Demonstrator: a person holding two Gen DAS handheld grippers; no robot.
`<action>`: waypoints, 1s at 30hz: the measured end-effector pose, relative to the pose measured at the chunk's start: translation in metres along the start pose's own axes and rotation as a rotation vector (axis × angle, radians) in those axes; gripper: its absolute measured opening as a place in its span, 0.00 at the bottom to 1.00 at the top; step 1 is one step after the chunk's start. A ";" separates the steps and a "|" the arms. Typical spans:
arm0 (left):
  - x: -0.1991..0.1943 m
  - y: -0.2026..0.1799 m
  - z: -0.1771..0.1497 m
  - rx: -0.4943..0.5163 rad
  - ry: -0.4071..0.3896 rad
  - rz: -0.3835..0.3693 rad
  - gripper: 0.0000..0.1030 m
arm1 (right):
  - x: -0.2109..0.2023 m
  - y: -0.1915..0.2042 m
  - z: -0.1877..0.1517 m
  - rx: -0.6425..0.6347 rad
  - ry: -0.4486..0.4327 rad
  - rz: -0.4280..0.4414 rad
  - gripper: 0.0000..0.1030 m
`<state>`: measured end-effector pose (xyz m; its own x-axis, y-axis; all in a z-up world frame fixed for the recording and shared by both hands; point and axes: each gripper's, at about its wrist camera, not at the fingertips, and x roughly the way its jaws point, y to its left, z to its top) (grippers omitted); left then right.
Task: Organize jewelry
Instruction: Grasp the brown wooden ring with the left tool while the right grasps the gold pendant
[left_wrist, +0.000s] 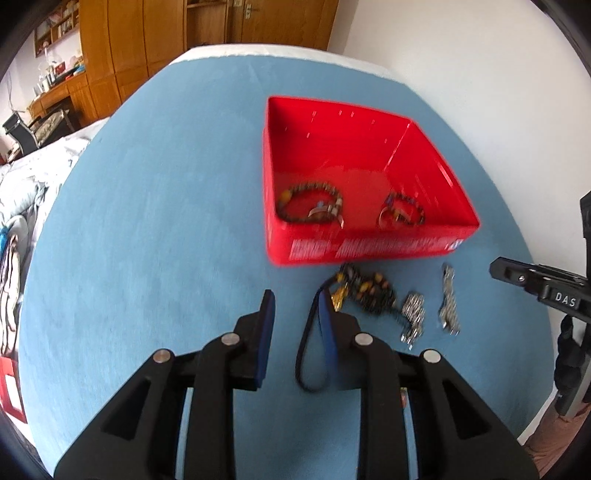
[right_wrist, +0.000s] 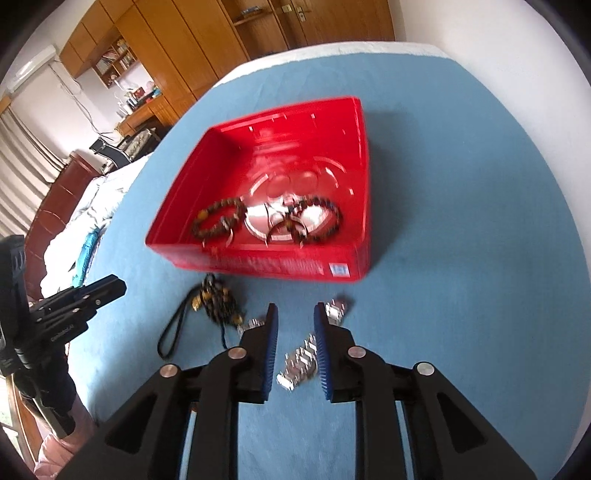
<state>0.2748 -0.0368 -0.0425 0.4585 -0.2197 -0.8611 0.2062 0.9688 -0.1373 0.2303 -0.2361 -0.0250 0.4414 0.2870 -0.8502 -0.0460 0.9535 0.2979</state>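
Right wrist view: my right gripper (right_wrist: 295, 314) hangs low over the blue tablecloth (right_wrist: 461, 295), jaws partly apart w/ nothing clamped; a silver metal link watch band (right_wrist: 300, 363) lies flat between the pads. A second silver link band (right_wrist: 338, 308) pokes out past the right fingertip. Red rectangular plastic box (right_wrist: 266, 264) sits just beyond, holding two dark beaded bracelets (right_wrist: 218, 221) plus rings. Left wrist view: my left gripper (left_wrist: 295, 299) is wide open, empty, right finger next to a dark beaded necklace w/ black cord loop (left_wrist: 365, 291), which lies in front of the box.
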 end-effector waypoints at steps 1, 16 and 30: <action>0.000 0.000 -0.004 -0.001 0.007 0.001 0.23 | 0.002 -0.001 -0.003 0.002 0.007 -0.004 0.19; 0.019 -0.052 -0.073 0.062 0.148 -0.089 0.39 | 0.019 -0.003 -0.056 0.015 0.104 0.010 0.20; 0.045 -0.079 -0.089 0.058 0.188 -0.072 0.40 | 0.015 0.009 -0.084 0.005 0.139 0.057 0.20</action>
<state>0.2022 -0.1127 -0.1145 0.2723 -0.2575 -0.9271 0.2844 0.9420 -0.1781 0.1613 -0.2151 -0.0720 0.3100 0.3506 -0.8837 -0.0631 0.9351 0.3488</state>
